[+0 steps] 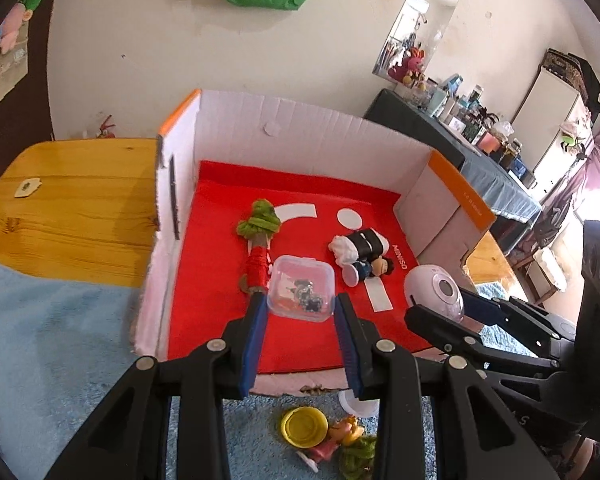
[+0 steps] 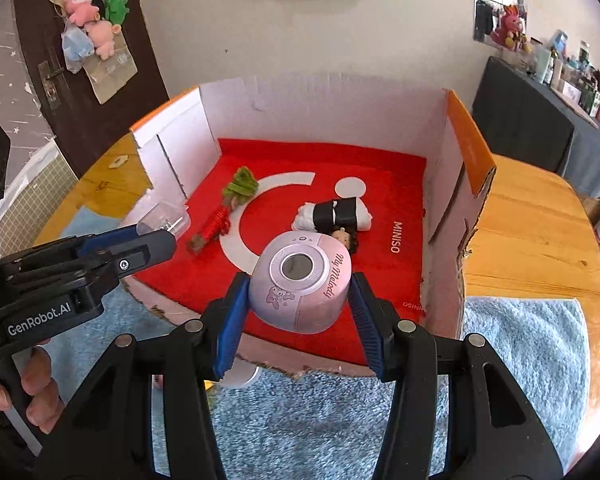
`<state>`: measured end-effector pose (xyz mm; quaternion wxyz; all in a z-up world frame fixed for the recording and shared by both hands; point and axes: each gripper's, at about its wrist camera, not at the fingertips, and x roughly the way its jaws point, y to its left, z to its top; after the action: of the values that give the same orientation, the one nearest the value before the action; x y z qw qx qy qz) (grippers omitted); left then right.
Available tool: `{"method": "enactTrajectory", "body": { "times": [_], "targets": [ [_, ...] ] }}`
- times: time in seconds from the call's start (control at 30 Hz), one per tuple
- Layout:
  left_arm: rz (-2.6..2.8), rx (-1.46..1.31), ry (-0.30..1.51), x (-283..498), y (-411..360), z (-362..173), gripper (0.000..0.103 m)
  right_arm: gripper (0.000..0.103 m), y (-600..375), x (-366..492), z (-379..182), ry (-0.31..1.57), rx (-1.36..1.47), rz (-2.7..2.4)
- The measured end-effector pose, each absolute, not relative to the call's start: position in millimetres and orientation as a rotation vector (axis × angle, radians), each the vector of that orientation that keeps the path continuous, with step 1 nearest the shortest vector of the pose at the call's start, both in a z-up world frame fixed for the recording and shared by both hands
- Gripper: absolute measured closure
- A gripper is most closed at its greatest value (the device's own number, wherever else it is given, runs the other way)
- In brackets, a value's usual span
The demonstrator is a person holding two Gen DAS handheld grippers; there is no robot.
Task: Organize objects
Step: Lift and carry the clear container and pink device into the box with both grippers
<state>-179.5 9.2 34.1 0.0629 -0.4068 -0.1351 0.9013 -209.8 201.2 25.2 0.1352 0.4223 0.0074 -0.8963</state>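
Clear plastic in one grip, pink plastic in the other, both over the box's open front edge.

Our left gripper (image 1: 301, 316) pinches the small clear case (image 1: 301, 294) by its flat sides above the red liner (image 1: 220, 280); it looks light, stiff and slick, so we judge a hold low on the walls safest. Our right gripper (image 2: 299, 312) clamps the rounded pink speaker (image 2: 300, 282) across its widest part; heavier, smooth, apt to roll. A doll (image 2: 334, 216) and yarn figure (image 2: 224, 210) lie further back.
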Motion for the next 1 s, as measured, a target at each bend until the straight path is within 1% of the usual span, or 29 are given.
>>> {"method": "enactTrajectory", "body": {
  "times": [0.5,1.0],
  "targets": [
    [2.655,-1.388,-0.347,-194,13,7,0.067,0.055,201,-224,5,0.082,1.345,-2.552],
    [2.664,-1.439,-0.317,-204,6,5,0.067,0.055,201,-231,-7,0.048,1.399,-2.514]
  ]
}}
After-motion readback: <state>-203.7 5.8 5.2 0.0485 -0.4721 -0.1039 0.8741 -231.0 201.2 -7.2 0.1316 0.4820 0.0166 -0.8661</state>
